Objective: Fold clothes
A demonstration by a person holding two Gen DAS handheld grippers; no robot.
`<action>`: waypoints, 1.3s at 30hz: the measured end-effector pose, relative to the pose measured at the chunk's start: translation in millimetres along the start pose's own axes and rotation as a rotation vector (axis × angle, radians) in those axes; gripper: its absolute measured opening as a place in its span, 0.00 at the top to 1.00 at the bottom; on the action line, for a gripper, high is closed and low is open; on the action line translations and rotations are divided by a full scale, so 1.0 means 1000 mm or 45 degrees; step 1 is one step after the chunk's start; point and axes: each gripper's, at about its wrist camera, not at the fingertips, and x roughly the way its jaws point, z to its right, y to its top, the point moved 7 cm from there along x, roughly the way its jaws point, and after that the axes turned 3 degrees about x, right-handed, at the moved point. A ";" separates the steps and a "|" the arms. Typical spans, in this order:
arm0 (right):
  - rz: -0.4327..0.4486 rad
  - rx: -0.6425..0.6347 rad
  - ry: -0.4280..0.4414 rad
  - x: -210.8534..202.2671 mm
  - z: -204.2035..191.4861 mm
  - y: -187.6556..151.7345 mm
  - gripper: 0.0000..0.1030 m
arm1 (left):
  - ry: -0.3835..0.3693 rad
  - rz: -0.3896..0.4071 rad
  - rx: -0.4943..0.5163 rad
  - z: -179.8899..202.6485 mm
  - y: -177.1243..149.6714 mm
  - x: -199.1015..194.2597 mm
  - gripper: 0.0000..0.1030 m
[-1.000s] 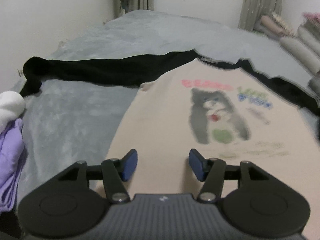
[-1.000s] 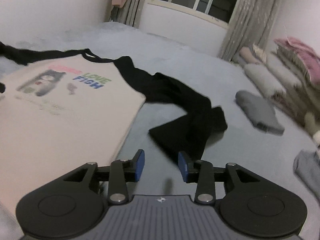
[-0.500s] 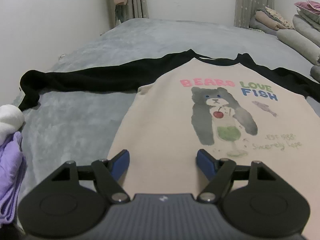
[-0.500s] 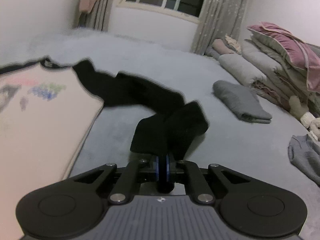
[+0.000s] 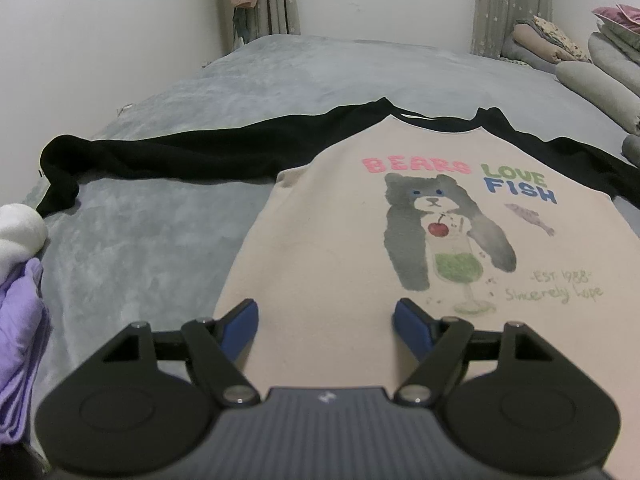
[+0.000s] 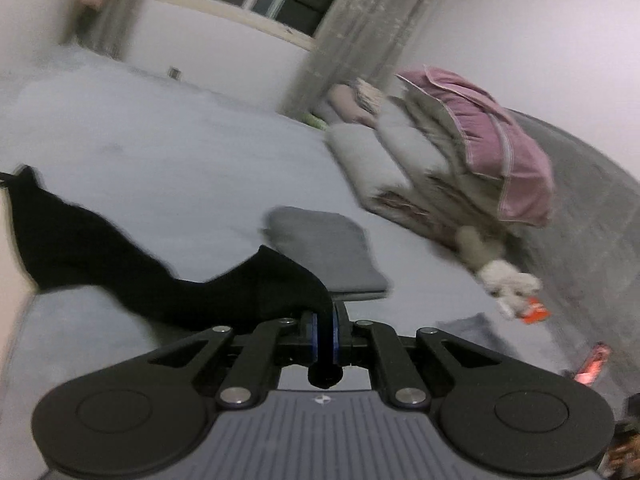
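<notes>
Right tongs (image 6: 325,338) clamped on limp black sleeve (image 6: 160,276), apparently lifted, left tongs (image 5: 326,322) apart over smooth beige shirt (image 5: 320,264)

- Left wrist view sits low over the sweatshirt (image 5: 320,248), looking up the bed (image 5: 160,248) toward the window wall.
- Right wrist view tilts, aiming rightward across the bed at the pillow stack (image 6: 460,160).
- Both catch the window and black sleeves.
</notes>
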 end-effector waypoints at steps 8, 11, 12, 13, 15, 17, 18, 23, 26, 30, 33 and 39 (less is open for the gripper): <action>-0.163 0.068 -0.138 0.063 0.035 0.010 0.94 | -0.011 -0.010 -0.012 -0.001 0.000 0.001 0.27; -0.146 0.145 -0.151 0.064 0.056 0.024 0.94 | -0.007 -0.012 -0.011 0.000 0.001 0.001 0.26; -0.151 0.172 -0.136 0.062 0.060 0.029 0.94 | -0.006 -0.011 -0.008 0.000 0.001 0.001 0.25; -0.161 0.196 -0.120 0.059 0.064 0.033 0.94 | -0.005 -0.011 -0.005 0.001 0.001 0.002 0.25; -0.194 0.278 -0.081 0.058 0.071 0.036 0.94 | -0.004 -0.010 -0.001 0.001 0.001 0.002 0.25; -0.247 0.308 -0.069 0.065 0.070 0.029 0.94 | -0.004 -0.011 -0.002 0.001 0.001 0.002 0.25; -0.275 0.266 -0.067 0.073 0.062 0.020 0.94 | -0.003 -0.010 -0.001 0.002 0.001 0.002 0.25; -0.224 0.164 0.051 0.089 -0.002 -0.032 0.72 | 0.002 0.002 0.022 0.003 -0.001 0.002 0.25; -0.136 0.235 0.000 0.078 -0.010 -0.040 0.63 | -0.002 -0.002 0.017 0.003 0.000 0.002 0.25; -0.039 0.268 0.063 0.059 -0.031 -0.035 0.62 | 0.000 -0.004 0.018 0.004 0.000 0.001 0.25; 0.010 0.254 0.195 0.044 -0.057 -0.027 0.61 | -0.005 -0.005 0.017 0.003 0.000 0.001 0.25; -0.231 0.334 0.821 0.026 -0.158 -0.038 0.62 | -0.007 -0.005 0.015 0.004 0.000 0.000 0.25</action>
